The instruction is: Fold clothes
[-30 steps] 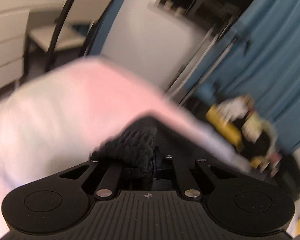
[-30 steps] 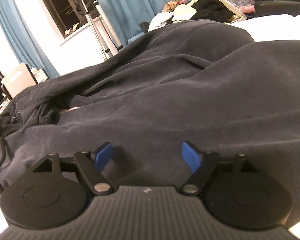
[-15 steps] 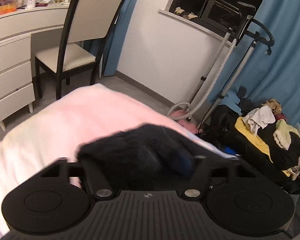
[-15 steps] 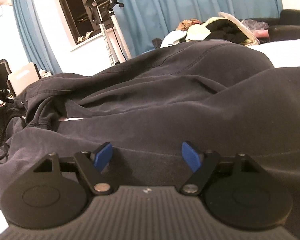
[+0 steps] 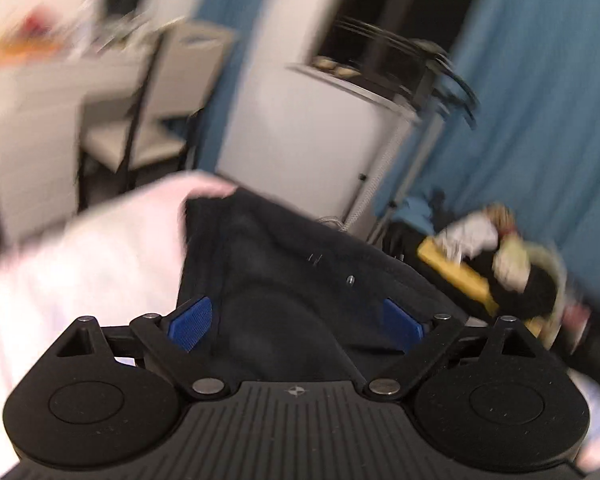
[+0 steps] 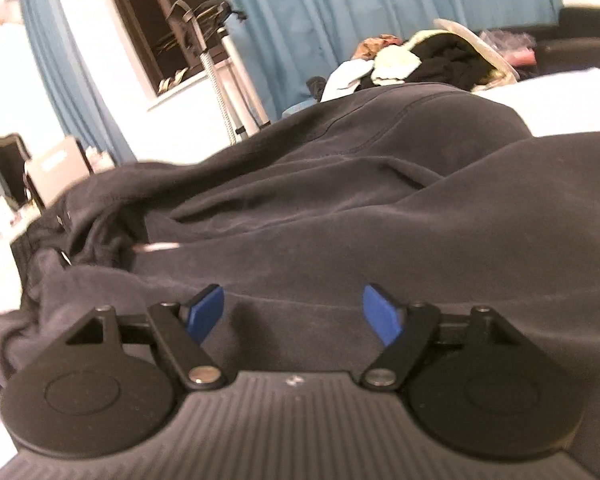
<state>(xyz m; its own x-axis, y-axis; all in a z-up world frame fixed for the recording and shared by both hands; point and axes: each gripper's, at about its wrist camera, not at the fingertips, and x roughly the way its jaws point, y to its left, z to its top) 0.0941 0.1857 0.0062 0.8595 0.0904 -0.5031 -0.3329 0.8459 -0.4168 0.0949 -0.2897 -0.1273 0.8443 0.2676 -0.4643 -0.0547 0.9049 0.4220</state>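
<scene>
A dark navy garment (image 6: 340,208) lies spread and rumpled over a pale pink bed (image 5: 80,264). In the left wrist view its corner (image 5: 284,280) lies on the bed under and ahead of my left gripper (image 5: 296,318), which is open with both blue pads apart and nothing between them. My right gripper (image 6: 294,312) is open too, low over the garment's broad front part, pads apart and empty. This left wrist view is motion-blurred.
A chair (image 5: 156,112) and a white desk (image 5: 32,92) stand beyond the bed on the left. A garment steamer stand (image 6: 216,64) is by the window. A pile of mixed clothes (image 6: 424,56) lies by the blue curtain (image 6: 360,4).
My left gripper was shut on a bunch of the dark garment; it has opened and let it drop onto the bed. My right gripper stayed open, shifting slightly over the cloth.
</scene>
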